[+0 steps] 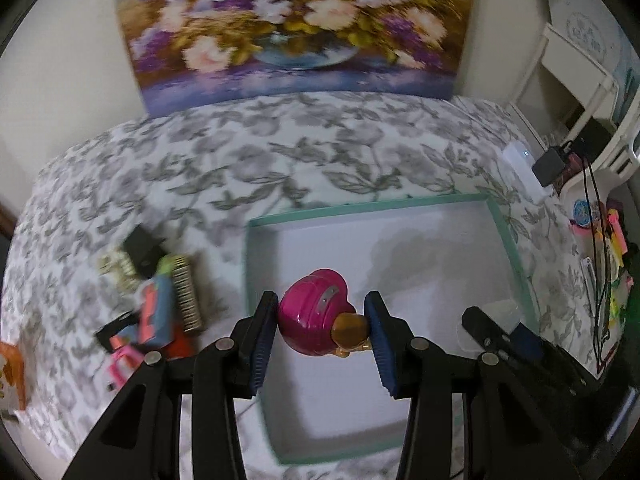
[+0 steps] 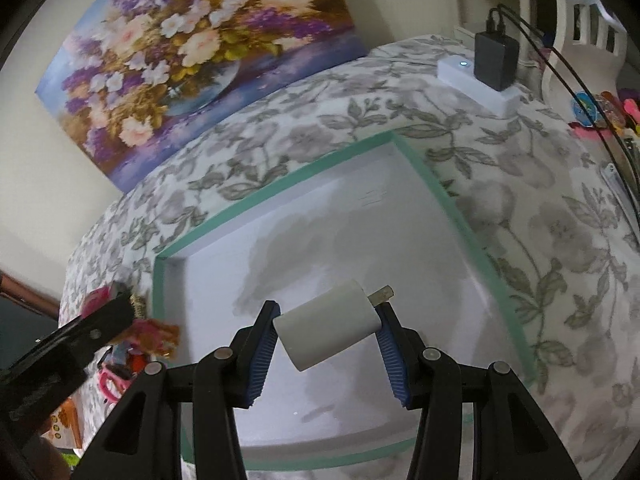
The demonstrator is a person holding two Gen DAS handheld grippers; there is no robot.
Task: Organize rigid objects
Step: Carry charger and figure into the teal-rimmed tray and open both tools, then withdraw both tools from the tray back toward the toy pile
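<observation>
A shallow box with a teal rim and white floor lies on the floral cloth; it also shows in the right wrist view. My left gripper is shut on a magenta toy figure with a tan head, held over the box's left part. My right gripper is shut on a white plug adapter with a metal prong, held above the box floor. The right gripper's fingers show in the left wrist view. The left gripper's finger shows in the right wrist view.
A pile of small toys and items lies left of the box. A white power strip with a black charger and cables sits far right. A flower painting leans on the wall. White shelving stands at right.
</observation>
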